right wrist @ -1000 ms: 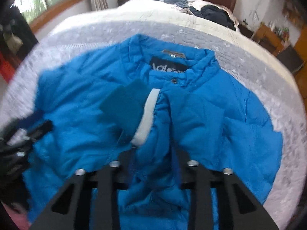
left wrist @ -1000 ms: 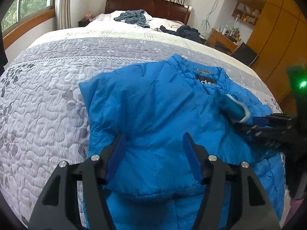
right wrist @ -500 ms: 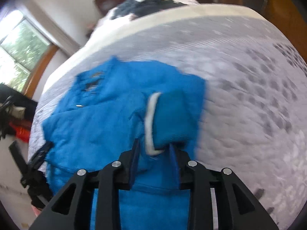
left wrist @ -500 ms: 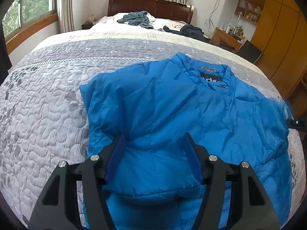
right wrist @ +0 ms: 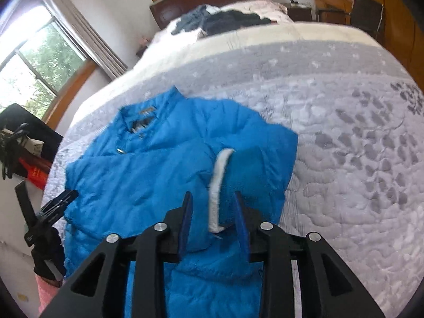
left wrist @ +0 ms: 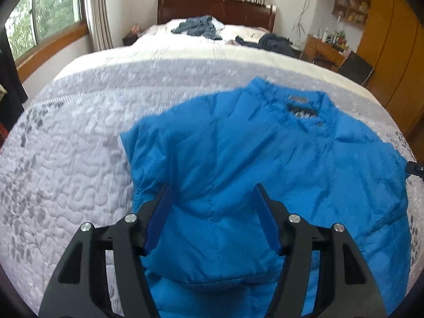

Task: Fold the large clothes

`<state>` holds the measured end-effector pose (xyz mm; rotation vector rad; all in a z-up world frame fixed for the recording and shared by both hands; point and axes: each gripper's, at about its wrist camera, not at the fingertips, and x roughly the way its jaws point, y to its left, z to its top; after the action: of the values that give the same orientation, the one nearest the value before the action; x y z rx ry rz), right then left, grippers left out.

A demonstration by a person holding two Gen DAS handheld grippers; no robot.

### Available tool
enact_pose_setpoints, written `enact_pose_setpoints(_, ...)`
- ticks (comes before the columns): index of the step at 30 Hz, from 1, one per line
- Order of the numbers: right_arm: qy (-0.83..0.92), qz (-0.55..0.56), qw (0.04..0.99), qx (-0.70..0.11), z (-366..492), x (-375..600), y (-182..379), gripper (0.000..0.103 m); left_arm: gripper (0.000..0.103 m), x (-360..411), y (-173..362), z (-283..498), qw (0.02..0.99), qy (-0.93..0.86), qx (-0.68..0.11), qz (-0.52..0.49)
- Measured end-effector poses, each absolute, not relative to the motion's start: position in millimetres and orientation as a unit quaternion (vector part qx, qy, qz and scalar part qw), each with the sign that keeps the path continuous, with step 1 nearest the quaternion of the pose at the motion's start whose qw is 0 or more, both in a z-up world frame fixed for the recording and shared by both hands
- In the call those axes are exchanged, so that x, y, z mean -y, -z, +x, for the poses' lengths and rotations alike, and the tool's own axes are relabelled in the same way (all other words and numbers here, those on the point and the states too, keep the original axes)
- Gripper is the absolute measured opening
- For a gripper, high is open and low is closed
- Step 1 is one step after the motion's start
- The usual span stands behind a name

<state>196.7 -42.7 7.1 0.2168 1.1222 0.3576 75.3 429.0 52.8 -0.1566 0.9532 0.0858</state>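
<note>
Left wrist view looks down the length of a bed covered by a grey-and-white quilted bedspread (left wrist: 79,164), and on it lies a bright blue padded jacket (left wrist: 265,164), front side up with its collar toward twelve o'clock and its hem toward six o'clock. The left gripper (left wrist: 212,193) hangs over the lower part of the jacket at six o'clock, its blue-padded black fingers (left wrist: 159,220) spread wide with nothing between them; whether they touch the fabric cannot be told. A small black piece of the other tool shows at the frame's three o'clock edge. Beyond the jacket, at twelve o'clock, a dark wooden headboard (left wrist: 214,8) stands behind a crumpled grey-blue garment (left wrist: 197,27) and a dark garment (left wrist: 273,42) lying near the pillows.

Right wrist view shows the same jacket (right wrist: 148,175) from its other side, collar toward eleven o'clock. The jacket's sleeve is folded across its body, and the sleeve's dark blue cuff with a white band (right wrist: 220,182) lies just ahead of the right gripper (right wrist: 213,196). This gripper's jaws stand apart, one finger on each side of the white band, not pinching it. At eight o'clock the black frame of the left gripper (right wrist: 57,204) sits at the jacket's far edge
</note>
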Motion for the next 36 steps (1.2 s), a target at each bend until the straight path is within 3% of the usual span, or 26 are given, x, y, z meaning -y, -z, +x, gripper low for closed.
enact_pose_setpoints(5, -0.176, 0.121, 0.808, -0.549, 202, 47, 27, 0.030, 0.064, -434, -46, 74, 0.884, -0.033, -0.459, -0.076)
enact_pose_setpoints(12, -0.187, 0.138, 0.810, -0.538, 195, 56, 26, 0.031, 0.064, -429, -46, 73, 0.883, -0.042, -0.462, -0.070)
enact_pose_setpoints(15, -0.200, 0.148, 0.822, -0.513, 177, 66, 8, 0.038, 0.063, -431, -63, 54, 0.885, -0.040, -0.458, -0.076)
enact_pose_setpoints(17, -0.212, 0.142, 0.833, -0.492, 155, 75, -8, 0.048, 0.069, -433, -75, 34, 0.887, -0.033, -0.454, -0.076)
enact_pose_setpoints(23, -0.241, 0.102, 0.826, -0.499, 74, 89, -19, 0.061, 0.081, -440, -95, -53, 0.883, -0.017, -0.464, -0.060)
enact_pose_setpoints(36, -0.258, 0.082, 0.794, -0.544, -88, 108, 16, 0.074, 0.082, -455, -62, -212, 0.827, 0.017, -0.541, -0.149)
